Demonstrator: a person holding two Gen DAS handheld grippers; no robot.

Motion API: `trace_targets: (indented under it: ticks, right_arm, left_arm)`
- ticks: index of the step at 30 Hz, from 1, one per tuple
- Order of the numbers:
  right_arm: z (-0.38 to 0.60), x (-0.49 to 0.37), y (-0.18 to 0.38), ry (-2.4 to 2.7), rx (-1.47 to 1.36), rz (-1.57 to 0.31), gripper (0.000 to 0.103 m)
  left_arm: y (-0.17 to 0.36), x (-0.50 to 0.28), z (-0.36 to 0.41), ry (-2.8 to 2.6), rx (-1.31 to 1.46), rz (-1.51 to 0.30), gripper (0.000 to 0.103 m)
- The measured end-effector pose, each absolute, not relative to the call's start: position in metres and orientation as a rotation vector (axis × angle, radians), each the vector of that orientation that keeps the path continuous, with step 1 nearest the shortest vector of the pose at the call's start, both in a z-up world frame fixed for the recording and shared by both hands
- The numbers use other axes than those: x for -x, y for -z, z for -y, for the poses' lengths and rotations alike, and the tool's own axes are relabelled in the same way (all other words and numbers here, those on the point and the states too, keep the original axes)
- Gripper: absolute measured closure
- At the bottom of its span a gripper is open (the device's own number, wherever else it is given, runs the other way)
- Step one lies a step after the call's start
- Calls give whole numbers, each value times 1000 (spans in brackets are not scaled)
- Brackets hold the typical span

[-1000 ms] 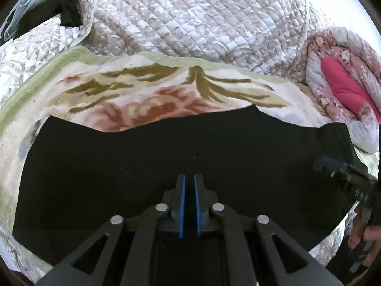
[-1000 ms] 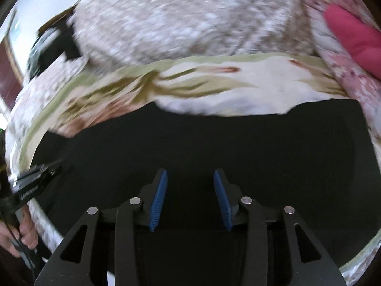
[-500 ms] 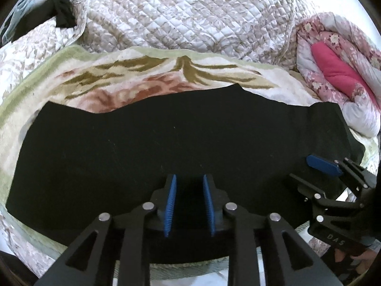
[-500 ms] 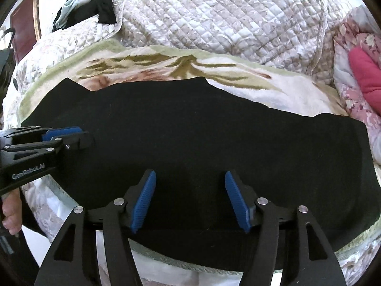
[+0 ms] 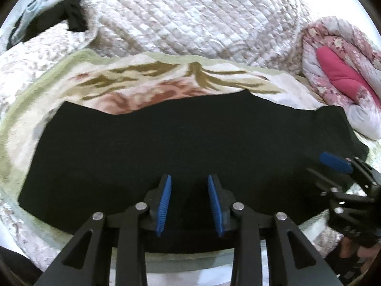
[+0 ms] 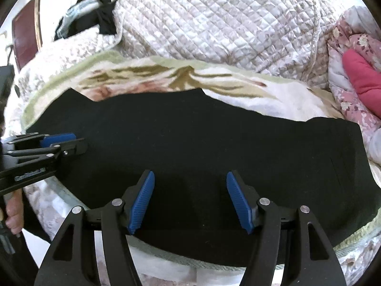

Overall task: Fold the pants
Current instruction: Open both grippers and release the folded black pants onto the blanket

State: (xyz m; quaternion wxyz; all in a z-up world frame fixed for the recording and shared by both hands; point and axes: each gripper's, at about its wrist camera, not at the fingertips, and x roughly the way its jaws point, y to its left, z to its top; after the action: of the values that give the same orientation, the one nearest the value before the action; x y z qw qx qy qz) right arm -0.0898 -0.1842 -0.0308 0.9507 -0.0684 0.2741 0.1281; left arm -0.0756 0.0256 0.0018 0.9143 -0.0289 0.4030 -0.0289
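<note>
Black pants (image 5: 185, 143) lie flat, folded lengthwise, across a flowered blanket (image 5: 142, 83) on a bed; they also show in the right wrist view (image 6: 202, 143). My left gripper (image 5: 189, 183) is open and empty above the pants' near edge, left of centre. My right gripper (image 6: 190, 181) is open wide and empty above the near edge, further right. Each gripper shows in the other's view: the right one (image 5: 338, 166) at the right, the left one (image 6: 59, 143) at the left.
A quilted white cover (image 5: 202, 16) is heaped behind the blanket. A pink flowered quilt roll (image 5: 338, 71) lies at the right. Dark clothes (image 5: 54, 19) sit at the far left. The bed's front edge (image 6: 166, 262) runs just below the pants.
My left gripper has opened from shut. My right gripper has opened wider. Both have pulled back and up from the pants, so more of the garment shows.
</note>
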Motion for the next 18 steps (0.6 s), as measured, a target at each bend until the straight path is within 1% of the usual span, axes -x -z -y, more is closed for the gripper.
trace_targets:
  ticks: [4, 7, 11, 18]
  right_arm:
    - [185, 80, 37, -252, 125, -606, 40]
    - [183, 81, 37, -253, 134, -599, 40]
    - [185, 82, 37, -269, 122, -599, 40]
    - [190, 81, 34, -273, 84, -600, 40]
  left_arm:
    - [2, 71, -38, 19, 85, -841, 68]
    - [3, 71, -35, 15, 79, -840, 66]
    - [0, 71, -39, 21, 92, -835, 66]
    - [-16, 74, -95, -144, 129, -772, 66]
